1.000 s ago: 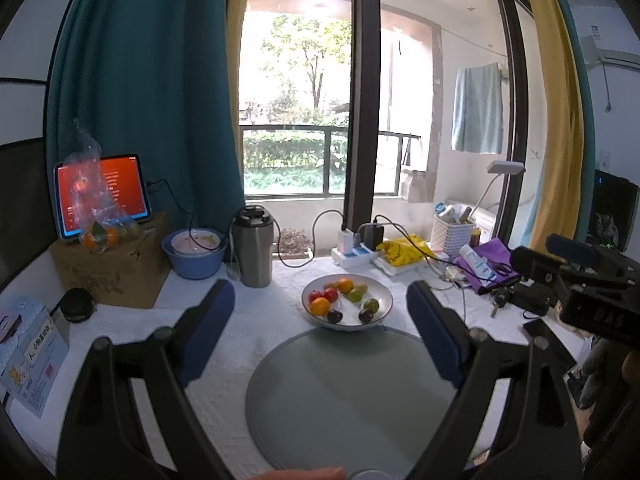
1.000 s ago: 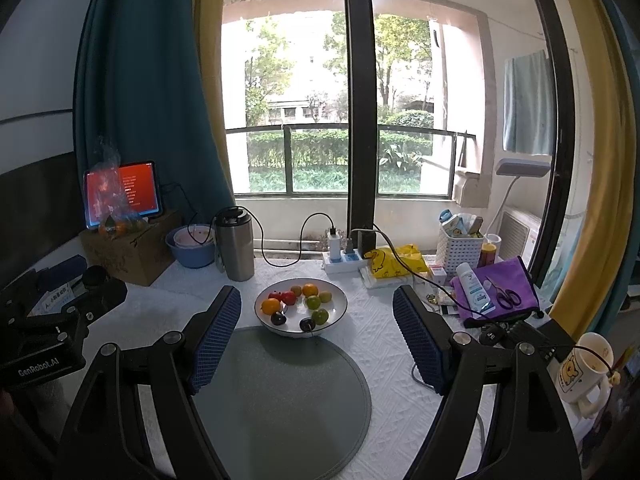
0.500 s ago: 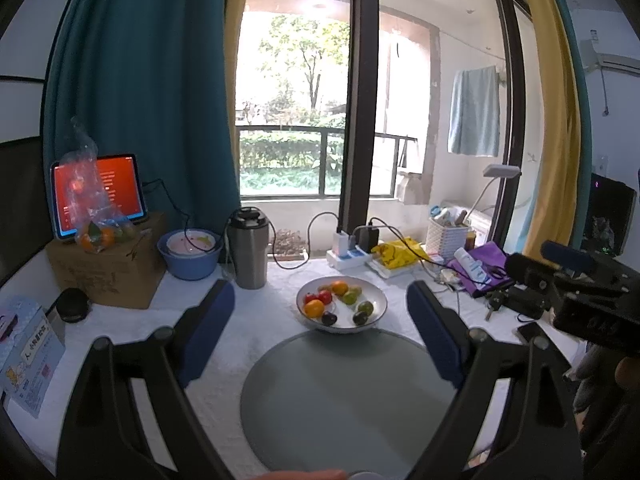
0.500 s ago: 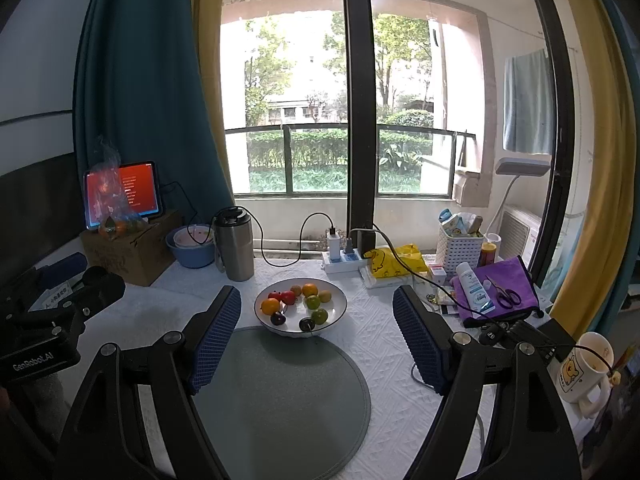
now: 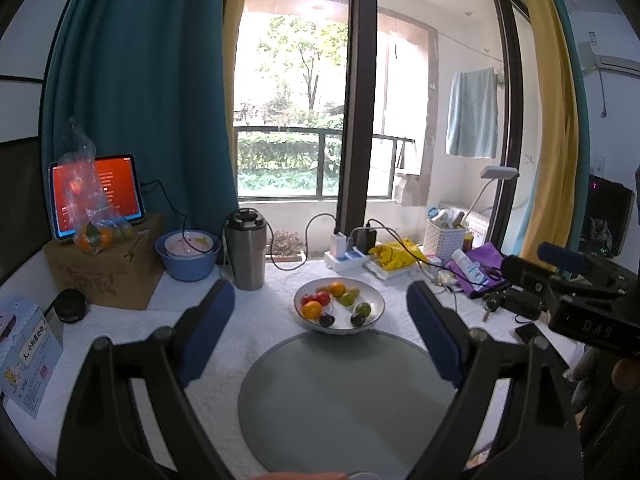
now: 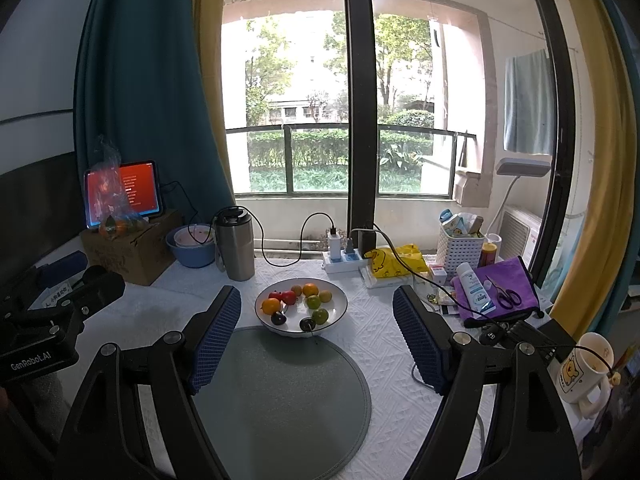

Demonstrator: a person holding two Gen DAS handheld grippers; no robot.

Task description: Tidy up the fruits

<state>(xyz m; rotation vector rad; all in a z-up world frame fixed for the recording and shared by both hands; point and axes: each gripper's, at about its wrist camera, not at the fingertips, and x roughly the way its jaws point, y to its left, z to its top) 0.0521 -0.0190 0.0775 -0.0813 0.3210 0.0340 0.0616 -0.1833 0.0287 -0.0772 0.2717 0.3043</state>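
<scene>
Two grippers hang above the table (image 6: 384,336), both spread wide with nothing between their pads. Largest of the task's things is the round grey mat (image 6: 280,400), bare, lying right below both tools, likely kept clear as working room. Touching its far edge sits the white bowl (image 6: 334,316), within easy reach of either side. All the loose fruits (image 6: 296,304) lie in it: oranges, red ones, green ones and two dark plums, mixed rather than grouped by kind. That fits fruit gathered into the bowl as well as fruit waiting to be sorted out of it; I cannot tell which.

Left gripper (image 5: 320,324) and right gripper (image 6: 316,328) each frame the bowl between their fingers, seemingly held back and level to keep it in view. More oranges sit in a bag (image 5: 94,232) on a box (image 5: 108,276), well apart at the left.
</scene>
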